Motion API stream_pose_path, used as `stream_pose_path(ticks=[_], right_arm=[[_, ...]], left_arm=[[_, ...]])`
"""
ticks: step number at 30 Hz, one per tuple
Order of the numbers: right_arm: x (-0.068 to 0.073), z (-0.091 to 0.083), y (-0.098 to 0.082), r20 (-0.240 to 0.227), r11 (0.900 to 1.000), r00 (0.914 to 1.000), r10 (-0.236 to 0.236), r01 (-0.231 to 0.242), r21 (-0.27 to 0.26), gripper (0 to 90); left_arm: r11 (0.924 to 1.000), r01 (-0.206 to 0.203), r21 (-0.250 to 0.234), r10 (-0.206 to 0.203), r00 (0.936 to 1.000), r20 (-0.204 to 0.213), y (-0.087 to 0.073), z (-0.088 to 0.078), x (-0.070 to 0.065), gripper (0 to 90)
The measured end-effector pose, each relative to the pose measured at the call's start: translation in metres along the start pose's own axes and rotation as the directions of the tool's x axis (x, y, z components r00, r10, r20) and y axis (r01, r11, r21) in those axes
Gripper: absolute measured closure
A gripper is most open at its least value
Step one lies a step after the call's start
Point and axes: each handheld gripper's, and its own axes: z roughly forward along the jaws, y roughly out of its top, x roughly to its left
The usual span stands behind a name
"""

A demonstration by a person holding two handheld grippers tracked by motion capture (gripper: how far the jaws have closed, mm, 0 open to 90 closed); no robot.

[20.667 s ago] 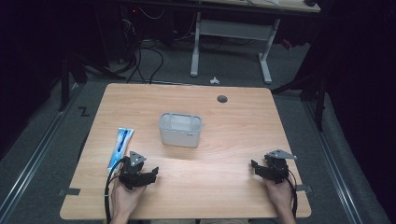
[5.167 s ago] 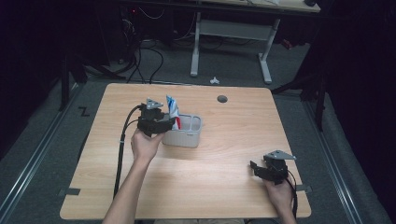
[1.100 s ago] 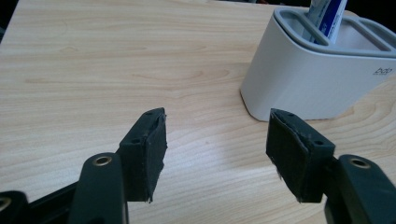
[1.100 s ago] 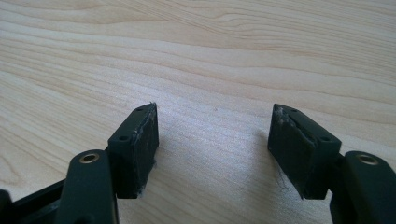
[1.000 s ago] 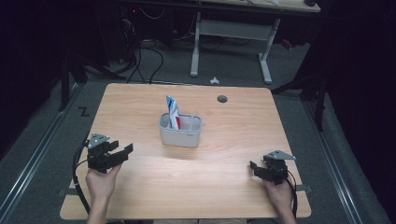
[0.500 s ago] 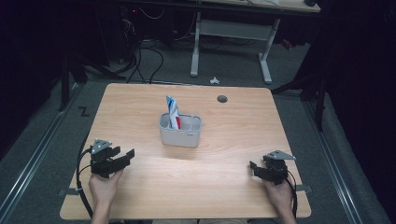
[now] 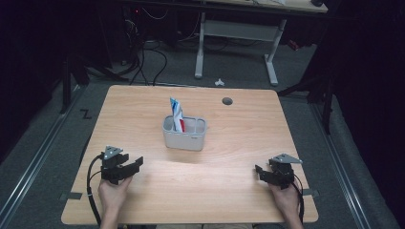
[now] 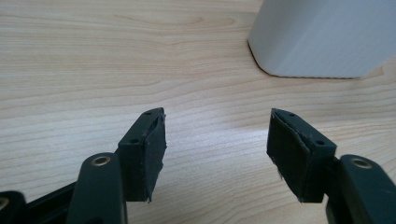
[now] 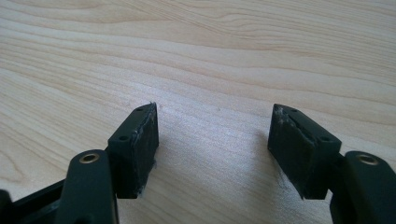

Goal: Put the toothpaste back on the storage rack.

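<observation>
One hand-held gripper, the left, has sunk toward the table.

Bright lit table, dark surroundings, soft overhead glare, close views slightly blurred

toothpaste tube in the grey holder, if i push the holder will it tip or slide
The holder looks low and wide-based, so it would probably slide. The toothpaste tube leans well above the rim, so it may shift or topple. The smooth wooden table likely gives little grip.
</observation>
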Motion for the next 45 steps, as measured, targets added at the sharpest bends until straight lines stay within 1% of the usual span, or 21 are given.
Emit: stream_pose_path(ticks=[6, 13, 19, 22, 24, 26, 29, 32, 37, 40, 44, 45], right_arm=[[0.000, 0.000, 0.000, 0.000, 1.000, 1.0000, 0.000, 0.000, 0.000, 33.8], [0.000, 0.000, 0.000, -0.001, 1.000, 1.0000, 0.000, 0.000, 0.001, 33.8], [0.000, 0.000, 0.000, 0.000, 1.000, 1.0000, 0.001, -0.001, -0.001, 33.8], [0.000, 0.000, 0.000, 0.000, 1.000, 1.0000, 0.001, -0.001, -0.001, 33.8], [0.000, 0.000, 0.000, 0.000, 1.000, 1.0000, 0.000, 0.000, -0.001, 33.8], [0.000, 0.000, 0.000, 0.000, 1.000, 1.0000, 0.000, 0.000, -0.001, 33.8], [0.000, 0.000, 0.000, 0.000, 1.000, 1.0000, 0.000, 0.000, -0.001, 33.8], [0.000, 0.000, 0.000, 0.000, 1.000, 1.0000, 0.000, 0.000, -0.001, 33.8], [0.000, 0.000, 0.000, 0.000, 1.000, 1.0000, 0.000, 0.000, -0.001, 33.8], [0.000, 0.000, 0.000, -0.001, 1.000, 1.0000, 0.000, 0.000, 0.000, 33.8], [0.000, 0.000, 0.000, -0.001, 1.000, 1.0000, -0.001, 0.001, 0.000, 33.8], [0.000, 0.000, 0.000, -0.001, 1.000, 1.0000, -0.001, 0.001, 0.000, 33.8]], left_arm=[[0.9999, -0.004, 0.016, 0.004, 1.0000, -0.001, -0.004, 0.010, -0.003, 37.8], [0.9990, -0.032, 0.031, 0.033, 0.9990, -0.029, -0.006, 0.022, -0.009, 37.9], [0.9974, -0.055, 0.046, 0.058, 0.9965, -0.060, -0.008, 0.032, -0.014, 37.9], [0.9969, -0.063, 0.047, 0.066, 0.9952, -0.072, -0.010, 0.036, -0.015, 37.9], [0.9972, -0.062, 0.041, 0.065, 0.9948, -0.079, -0.012, 0.038, -0.016, 38.0], [0.9968, -0.065, 0.047, 0.069, 0.9938, -0.087, -0.012, 0.041, -0.017, 37.9], [0.9966, -0.072, 0.040, 0.075, 0.9931, -0.090, -0.012, 0.042, -0.018, 38.0], [0.9963, -0.080, 0.032, 0.083, 0.9911, -0.104, -0.013, 0.044, -0.020, 37.9], [0.9950, -0.094, 0.032, 0.098, 0.9876, -0.123, -0.012, 0.045, -0.022, 37.8], [0.9935, -0.106, 0.040, 0.111, 0.9851, -0.132, -0.012, 0.046, -0.023, 37.3], [0.9898, -0.132, 0.054, 0.139, 0.9784, -0.153, -0.012, 0.048, -0.027, 36.3], [0.9897, -0.132, 0.055, 0.139, 0.9782, -0.154, -0.012, 0.048, -0.027, 35.8]])
